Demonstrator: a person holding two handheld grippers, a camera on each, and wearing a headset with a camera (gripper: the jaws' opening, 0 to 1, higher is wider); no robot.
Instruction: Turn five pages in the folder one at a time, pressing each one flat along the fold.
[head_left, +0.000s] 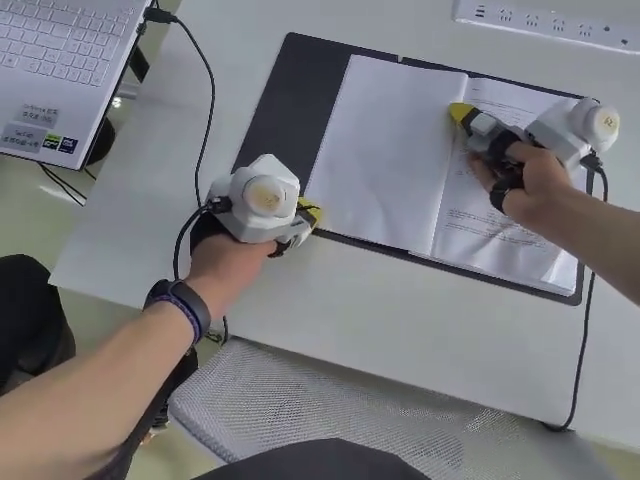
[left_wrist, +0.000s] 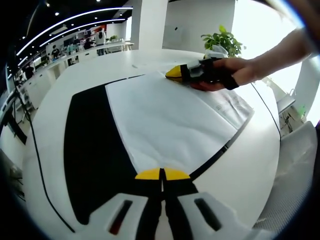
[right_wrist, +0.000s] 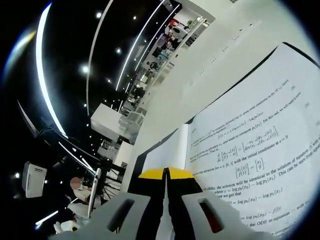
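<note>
A white, smooth desk (head_left: 400, 320) carries one black folder (head_left: 285, 110), flat and rectangular and lying open across its middle. The matte left cover is bare. Two sheets of paper show inside it: a blank white page (head_left: 385, 150) lying over the middle, and a printed page (head_left: 500, 225) to its right with lines of text and maths formulas. The left hand-held gripper (head_left: 308, 213) has a rounded white plastic body and two yellow-tipped jaws. It sits at the folder's near edge by the lower corner of the blank page, and in its own view the jaws meet tip to tip with nothing seen between them. The right hand-held gripper (head_left: 460, 113) has the same build. Its yellow tips are down at the fold near the top, where the blank page meets the printed page, and in its own view its jaws are pressed together with no gap and no paper pinched. One silver laptop (head_left: 60, 60) with pale keys lies at the far left corner. One white power strip (head_left: 545, 22) runs along the far edge. Two thin black cables show, one (head_left: 205, 90) curving from the laptop side and one (head_left: 583, 340) trailing over the right of the desk. A grey mesh chair seat (head_left: 300, 410) sits below the near edge.
</note>
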